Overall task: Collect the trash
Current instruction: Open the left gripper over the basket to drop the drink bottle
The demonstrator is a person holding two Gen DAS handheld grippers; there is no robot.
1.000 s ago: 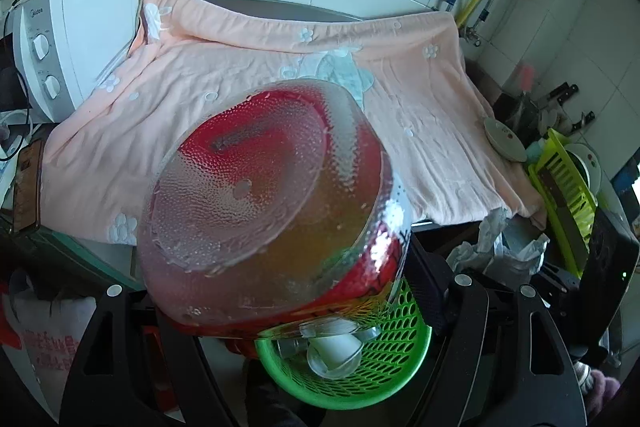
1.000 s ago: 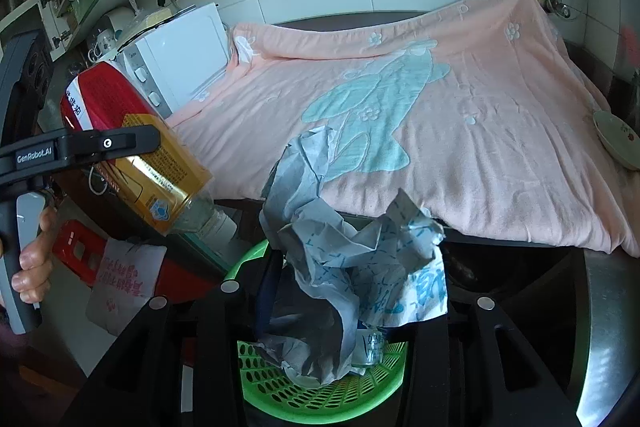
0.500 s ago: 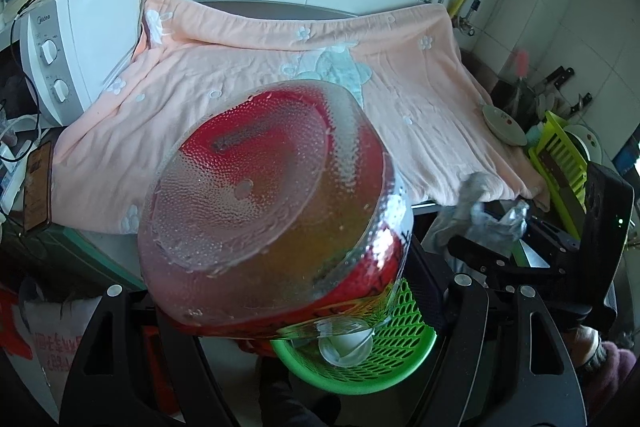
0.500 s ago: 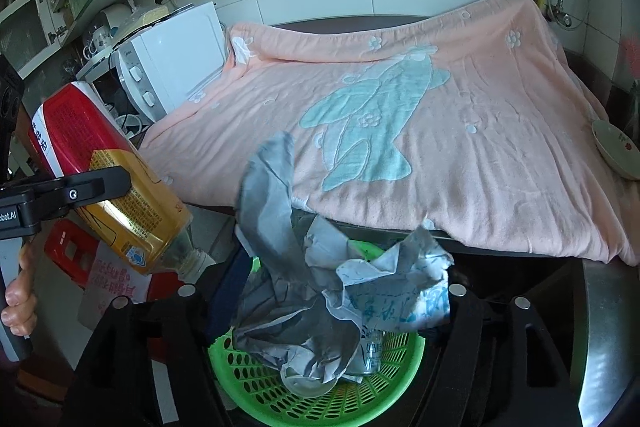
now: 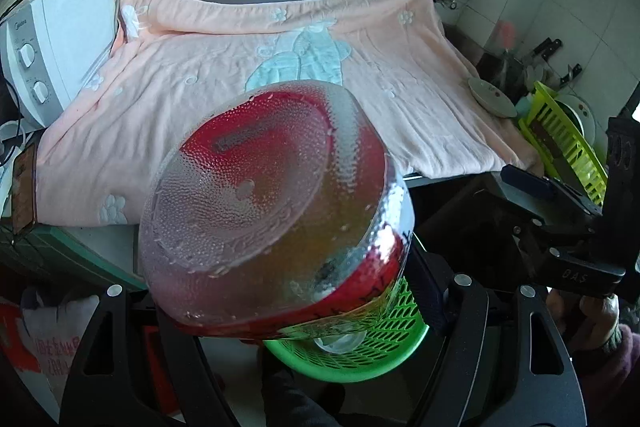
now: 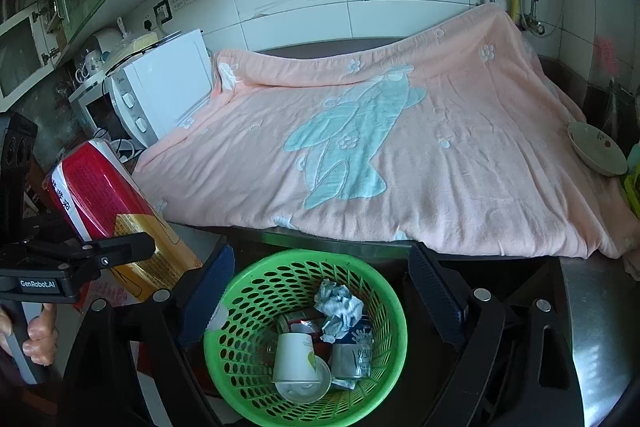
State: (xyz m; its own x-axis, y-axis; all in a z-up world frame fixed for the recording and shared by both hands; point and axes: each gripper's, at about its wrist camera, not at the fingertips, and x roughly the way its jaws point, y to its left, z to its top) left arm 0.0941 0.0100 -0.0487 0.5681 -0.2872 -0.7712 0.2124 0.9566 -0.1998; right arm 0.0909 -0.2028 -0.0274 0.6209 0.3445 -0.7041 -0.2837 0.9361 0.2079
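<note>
My left gripper (image 5: pixel 304 303) is shut on a large plastic bottle (image 5: pixel 272 203) with a red and gold label, held tilted, neck down over the green basket (image 5: pixel 380 343). The bottle (image 6: pixel 116 223) also shows at the left of the right wrist view. My right gripper (image 6: pixel 320 291) is open and empty above the green basket (image 6: pixel 384 359). In the basket lie a crumpled grey paper wad (image 6: pixel 340 311), a white paper cup (image 6: pixel 296 359) and a small clear cup (image 6: pixel 352 359).
A pink blanket (image 6: pixel 400 147) covers the counter behind the basket. A white microwave (image 6: pixel 160 87) stands at its left, a small bowl (image 6: pixel 596 147) and a green dish rack (image 5: pixel 560 143) at its right. A steel counter edge (image 6: pixel 592 307) lies to the right.
My right gripper opened and let go of the crumpled paper, which dropped into the basket. My left gripper stayed shut on the bottle and shifted a little over the basket.
</note>
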